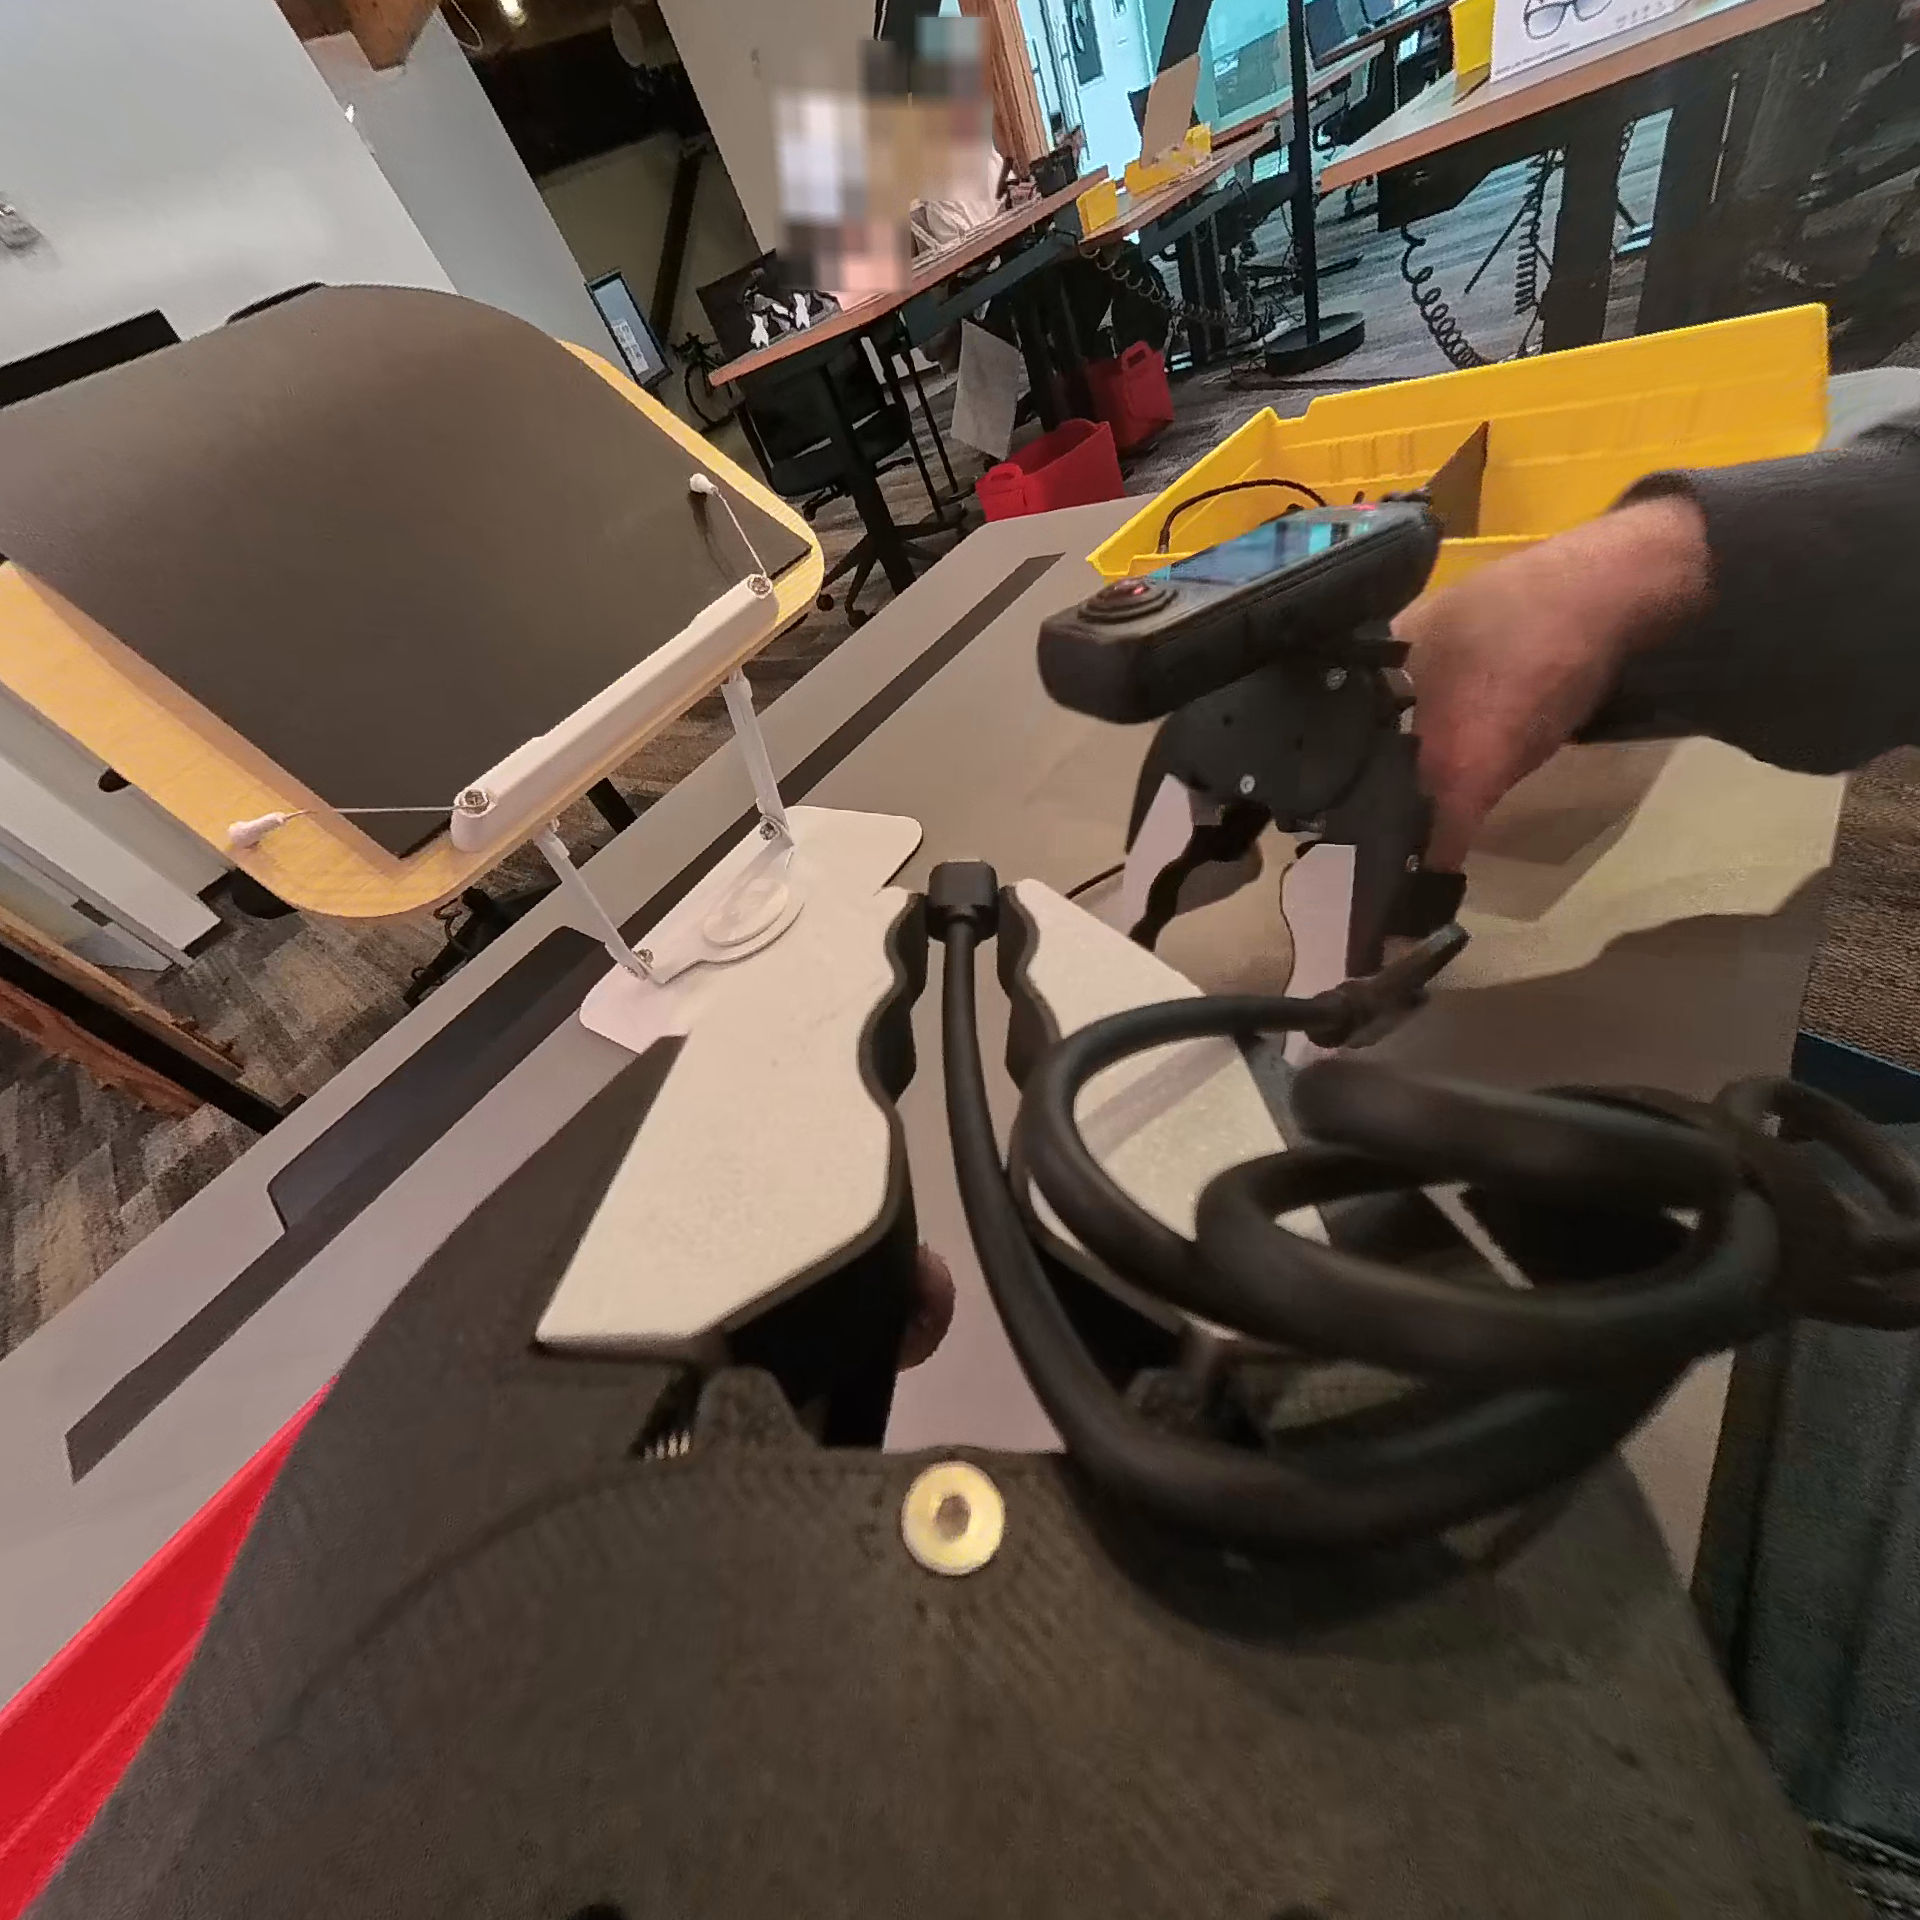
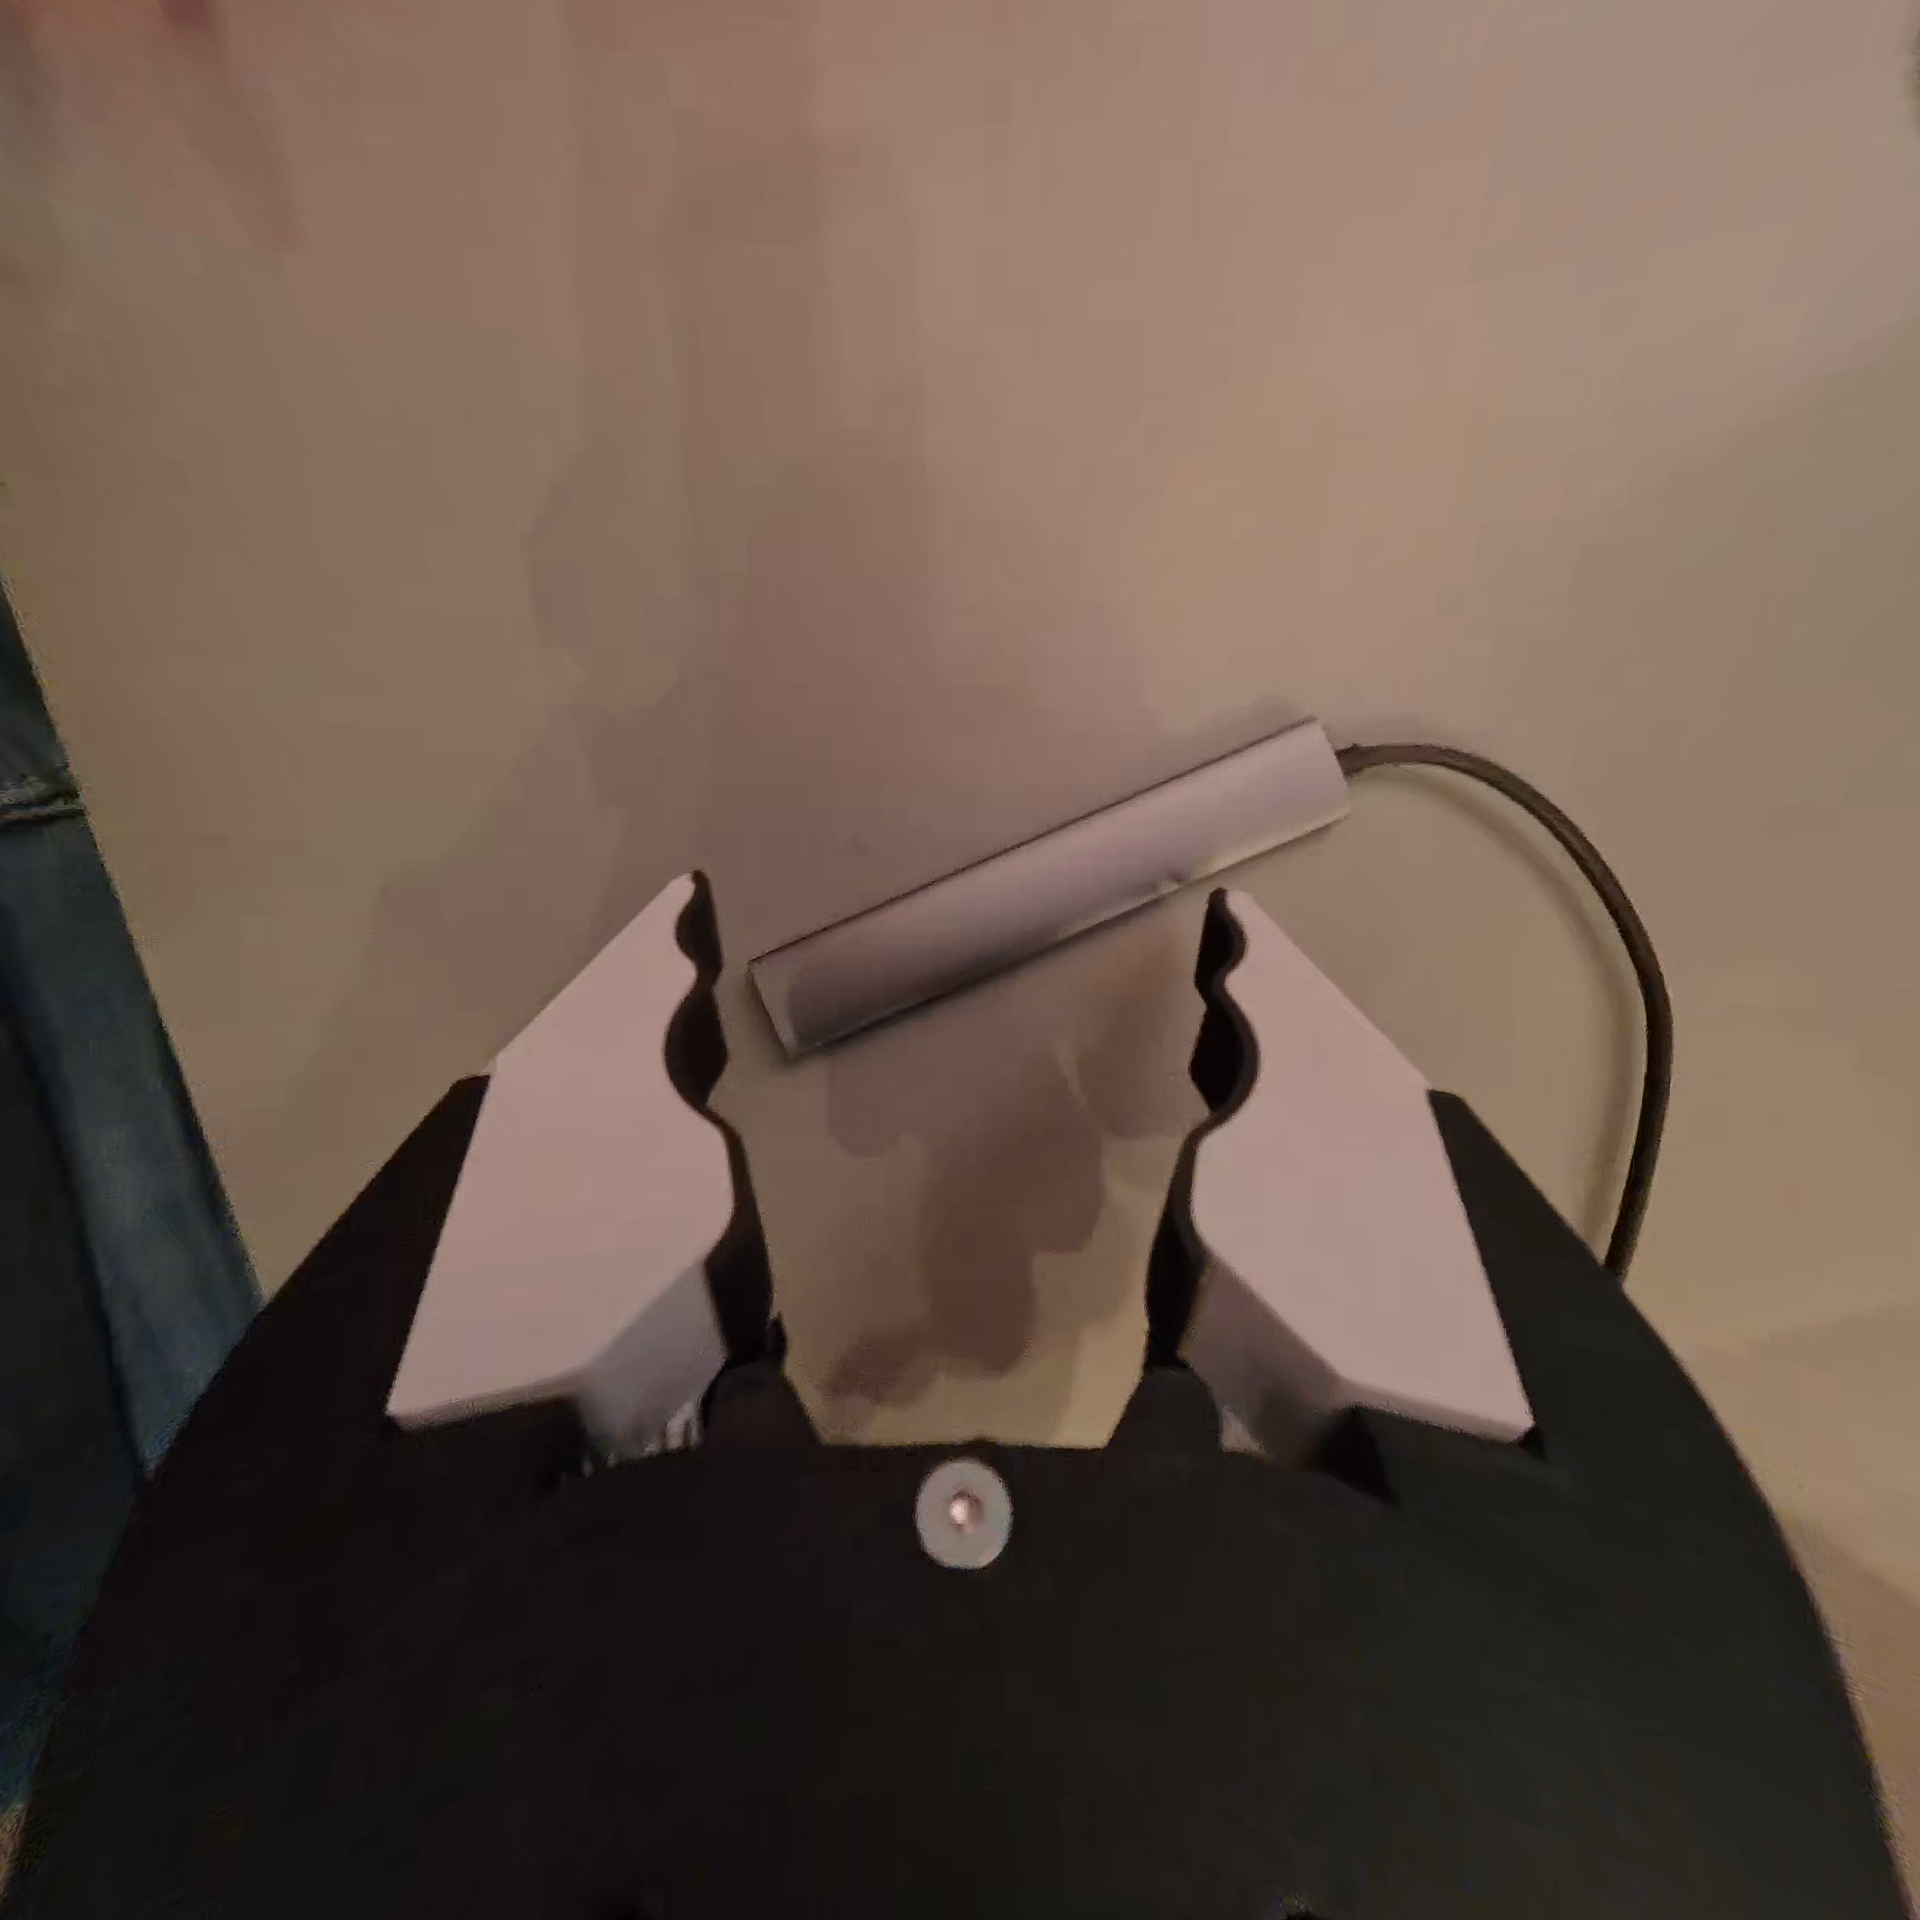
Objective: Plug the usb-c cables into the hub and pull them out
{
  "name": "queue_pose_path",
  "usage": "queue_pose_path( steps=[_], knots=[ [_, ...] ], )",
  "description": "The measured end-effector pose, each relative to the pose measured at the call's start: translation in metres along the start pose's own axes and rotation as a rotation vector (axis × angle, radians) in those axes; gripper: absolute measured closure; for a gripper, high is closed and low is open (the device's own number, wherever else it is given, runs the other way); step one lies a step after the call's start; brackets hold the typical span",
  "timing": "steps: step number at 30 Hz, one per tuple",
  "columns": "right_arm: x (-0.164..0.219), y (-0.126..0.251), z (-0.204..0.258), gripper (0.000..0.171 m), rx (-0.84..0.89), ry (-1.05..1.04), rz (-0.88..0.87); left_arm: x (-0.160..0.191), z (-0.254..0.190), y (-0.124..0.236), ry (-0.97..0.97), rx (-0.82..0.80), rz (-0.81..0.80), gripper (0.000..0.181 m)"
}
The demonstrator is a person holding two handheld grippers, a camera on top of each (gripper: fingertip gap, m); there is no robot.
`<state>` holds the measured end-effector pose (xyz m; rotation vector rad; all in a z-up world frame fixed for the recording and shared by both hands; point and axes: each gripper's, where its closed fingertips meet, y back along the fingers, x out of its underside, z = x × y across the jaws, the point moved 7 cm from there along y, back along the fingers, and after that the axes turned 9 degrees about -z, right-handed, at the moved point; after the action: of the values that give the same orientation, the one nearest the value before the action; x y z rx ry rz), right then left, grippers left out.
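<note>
My left gripper is shut on the black plug of a thick black usb-c cable. The cable coils off to the right, above the grey table, and its other plug hangs near my right gripper. A hand holds that gripper pointing down at the table. In the right wrist view the right gripper is open and empty. The grey hub lies slanted on the table just beyond its fingertips. The hub's own dark lead curves off to the right. The hub does not show in the left wrist view.
A yellow bin stands at the table's far right. A tilted dark board on a white stand sits to the left of my left gripper. A red object is at the lower left. Blue jeans show at the table's edge. The tips of one gripper are about 20 cm away from the tips of the other. Measured from the fingertips, the red object is 30 cm or so from the left gripper and 40 cm from the right.
</note>
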<state>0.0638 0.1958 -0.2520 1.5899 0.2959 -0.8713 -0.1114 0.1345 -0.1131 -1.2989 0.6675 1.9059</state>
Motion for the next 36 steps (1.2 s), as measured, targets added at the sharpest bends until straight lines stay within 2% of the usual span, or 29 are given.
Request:
queue_pose_path(
  steps=[3, 5, 7, 11, 20, 36],
  knots=[
    [0.009, -0.005, -0.005, 0.096, 0.108, -0.048, 0.027, 0.0, -0.002, -0.001, 0.002, 0.002, 0.003, 0.169],
    [0.009, -0.009, -0.006, 0.108, 0.118, -0.078, -0.008, 0.0, -0.004, -0.002, -0.002, 0.006, 0.004, 0.169],
    [0.008, -0.009, -0.007, 0.128, 0.134, -0.083, -0.034, -0.002, -0.006, -0.001, -0.011, 0.007, 0.006, 0.169],
    [0.009, -0.01, -0.012, 0.147, 0.155, -0.094, -0.084, -0.005, -0.006, 0.0, -0.014, 0.005, -0.001, 0.169],
    [0.007, -0.009, -0.013, 0.151, 0.15, 0.037, -0.081, -0.005, -0.009, -0.001, -0.016, 0.011, 0.001, 0.169],
    [0.0, 0.014, -0.002, 0.151, -0.112, -0.186, -0.354, 0.003, -0.013, -0.003, -0.026, 0.021, 0.025, 0.169]
  ],
)
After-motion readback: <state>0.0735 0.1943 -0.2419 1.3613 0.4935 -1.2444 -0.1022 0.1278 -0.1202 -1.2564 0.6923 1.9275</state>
